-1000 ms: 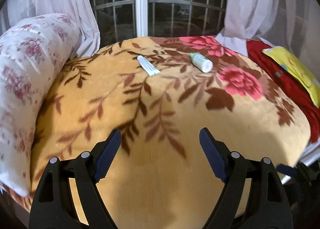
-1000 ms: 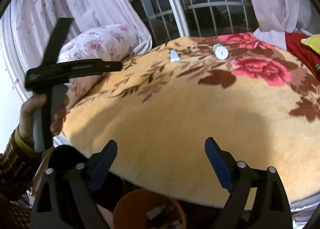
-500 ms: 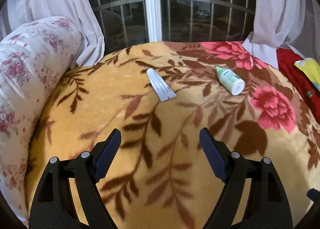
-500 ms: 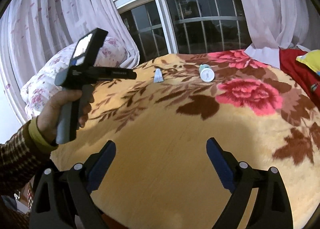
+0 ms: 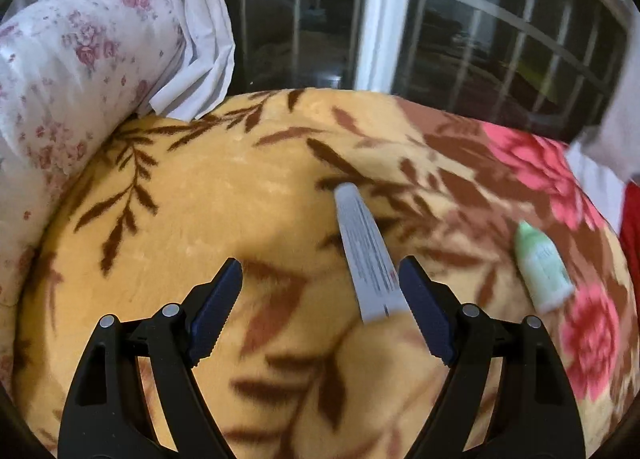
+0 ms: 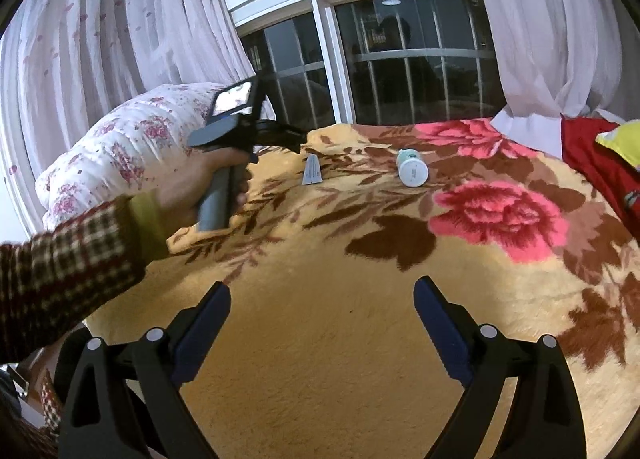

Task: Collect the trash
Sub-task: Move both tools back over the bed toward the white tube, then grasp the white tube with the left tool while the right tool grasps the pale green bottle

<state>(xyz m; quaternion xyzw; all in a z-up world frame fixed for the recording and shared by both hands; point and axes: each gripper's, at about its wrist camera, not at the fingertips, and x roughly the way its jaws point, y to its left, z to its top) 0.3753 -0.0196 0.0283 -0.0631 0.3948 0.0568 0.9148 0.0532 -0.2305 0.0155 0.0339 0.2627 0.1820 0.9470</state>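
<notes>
A flat white tube [image 5: 366, 255] lies on the yellow flowered blanket [image 5: 200, 199], and its near end shows just inside the right finger of my left gripper [image 5: 320, 299]. That gripper is open and no pad presses on the tube. A pale green bottle [image 5: 542, 271] lies on its side to the right, outside the jaws. In the right wrist view the tube [image 6: 313, 171] and bottle [image 6: 412, 169] lie far ahead. A hand [image 6: 200, 183] in a checked sleeve holds the left gripper beside the tube. My right gripper [image 6: 322, 311] hangs open over bare blanket.
A rolled floral quilt [image 5: 80, 59] bounds the bed on the left. White curtains [image 6: 120, 39] and a barred window [image 6: 400, 71] stand behind. A red cloth [image 6: 592, 163] with a yellow item [image 6: 620, 139] lies at the right edge.
My left gripper has travelled forward across the bed to the tube, which now sits by its right finger. The right gripper shifted slightly; the orange bin below it has left view.
</notes>
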